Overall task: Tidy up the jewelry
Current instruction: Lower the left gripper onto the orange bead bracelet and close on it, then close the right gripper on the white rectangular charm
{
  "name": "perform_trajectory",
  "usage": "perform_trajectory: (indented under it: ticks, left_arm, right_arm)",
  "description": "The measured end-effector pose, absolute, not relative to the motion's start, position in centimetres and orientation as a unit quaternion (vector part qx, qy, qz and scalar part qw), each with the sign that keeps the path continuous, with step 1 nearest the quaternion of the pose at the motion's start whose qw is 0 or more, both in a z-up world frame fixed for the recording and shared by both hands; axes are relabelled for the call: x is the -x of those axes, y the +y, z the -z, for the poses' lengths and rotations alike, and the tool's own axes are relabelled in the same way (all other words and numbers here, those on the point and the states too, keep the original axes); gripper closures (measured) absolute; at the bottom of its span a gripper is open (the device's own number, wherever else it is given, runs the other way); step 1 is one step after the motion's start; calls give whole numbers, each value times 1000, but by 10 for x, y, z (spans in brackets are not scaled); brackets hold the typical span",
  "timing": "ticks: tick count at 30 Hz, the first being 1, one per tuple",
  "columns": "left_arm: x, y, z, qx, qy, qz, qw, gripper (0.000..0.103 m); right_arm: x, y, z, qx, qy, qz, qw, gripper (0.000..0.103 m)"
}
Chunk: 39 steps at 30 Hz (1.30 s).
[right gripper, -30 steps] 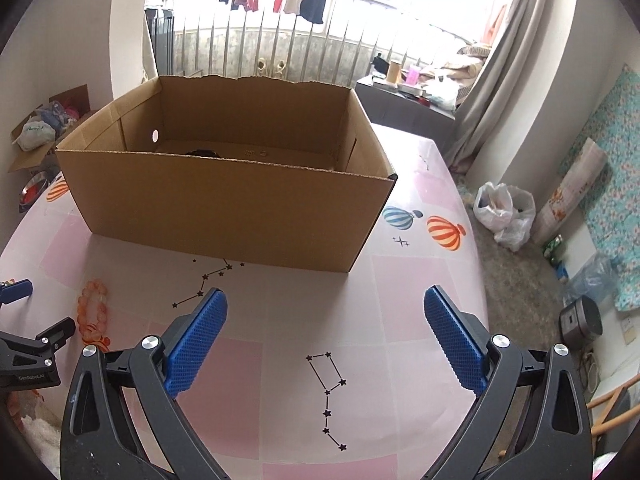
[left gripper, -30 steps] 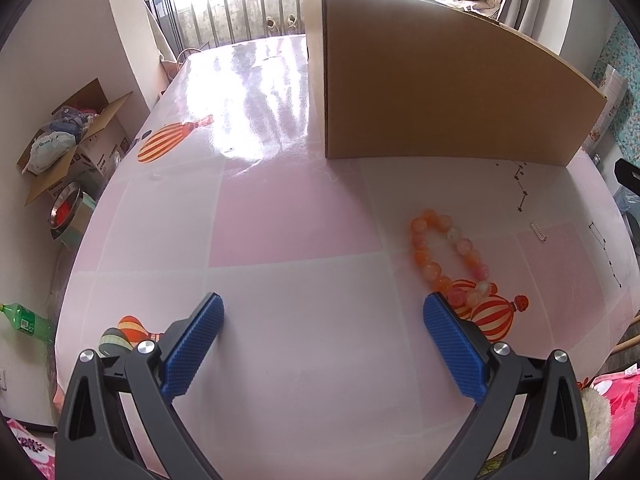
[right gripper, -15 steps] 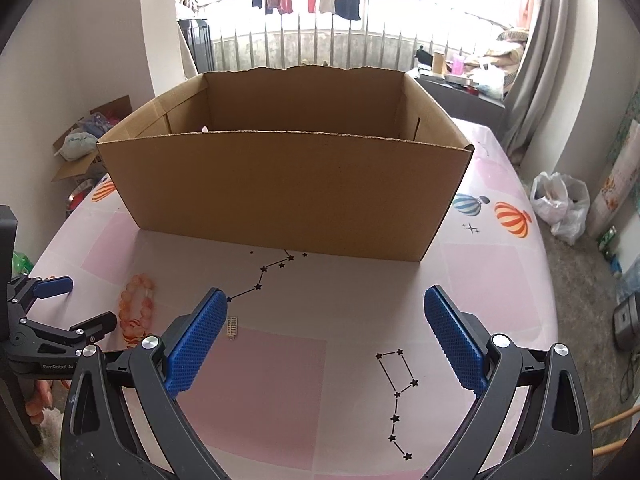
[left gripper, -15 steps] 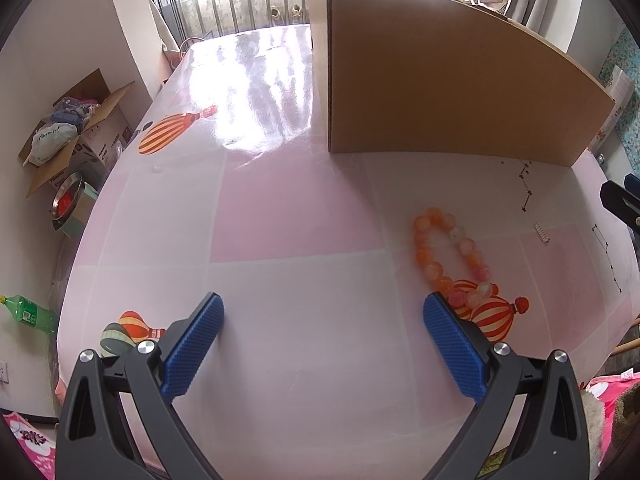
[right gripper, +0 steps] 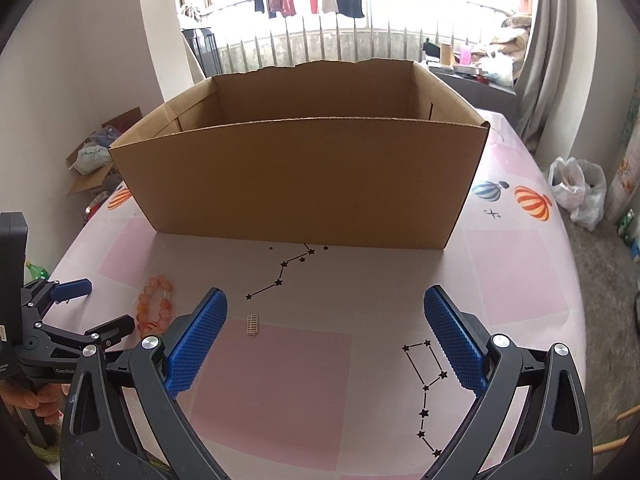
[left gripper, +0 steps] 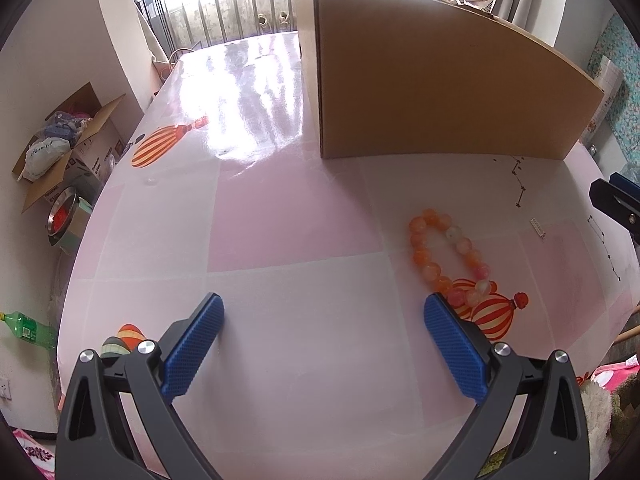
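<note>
Orange and pink beads make up the bracelet (left gripper: 448, 256), which lies flat as a loop on the pink checked tablecloth (left gripper: 288, 216), in front of the cardboard box (right gripper: 304, 184) and well short of its near wall. Left gripper (left gripper: 324, 344): jaws wide apart, empty, above the cloth, with the bracelet just ahead of its right finger. Right gripper (right gripper: 326, 340): jaws also wide apart, empty, facing the box. Judged step: pick up the bracelet with the left gripper. To do it well, shift right until the loop sits between the fingers, come down low to the cloth, and close across one side of the loop rather than the whole ring; round beads may roll out of a shallow pinch. The right wrist view shows the box open-topped, though its floor stays hidden, and a small pale trinket (right gripper: 253, 324) near the right gripper's left finger. The left wrist view shows only the box's closed outer wall, but gives the bracelet's beads clearly.
</note>
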<state>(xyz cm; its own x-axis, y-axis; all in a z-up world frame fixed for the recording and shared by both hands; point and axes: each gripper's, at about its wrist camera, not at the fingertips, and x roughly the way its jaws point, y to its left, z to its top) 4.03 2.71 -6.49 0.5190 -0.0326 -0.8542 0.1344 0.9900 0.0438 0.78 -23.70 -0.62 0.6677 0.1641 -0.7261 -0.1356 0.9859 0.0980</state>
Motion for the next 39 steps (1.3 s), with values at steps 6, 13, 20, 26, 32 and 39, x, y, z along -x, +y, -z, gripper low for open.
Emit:
perform_trajectory:
  ticks: [6,13,20,26,32,39]
  left_arm:
    - [-22,7,41,-58,425,117,896,12]
    - [-12,-33,36,-89,403,199,889,51]
    - [-25,-39,53,-82,435,220,869,78]
    - [-36,-42,60,-88,452,203,864,78]
    - [-38,-45,61,-105,449,188,867,85]
    - [-45,-32,62,-69,452,187,869,92]
  right_arm:
    - [-7,-245,9,-33,402,-78,912,8]
    - [-10,-247,13,-49,407,-85,908,9]
    - [-12,-251,14,-56,410,-88,906,9]
    - [-12,-257,14,-62,411,-90,905,10]
    - [-11,-259,14,-66,414,-98,903,21]
    - [-10,-241,18,-56,428,-139,891,42]
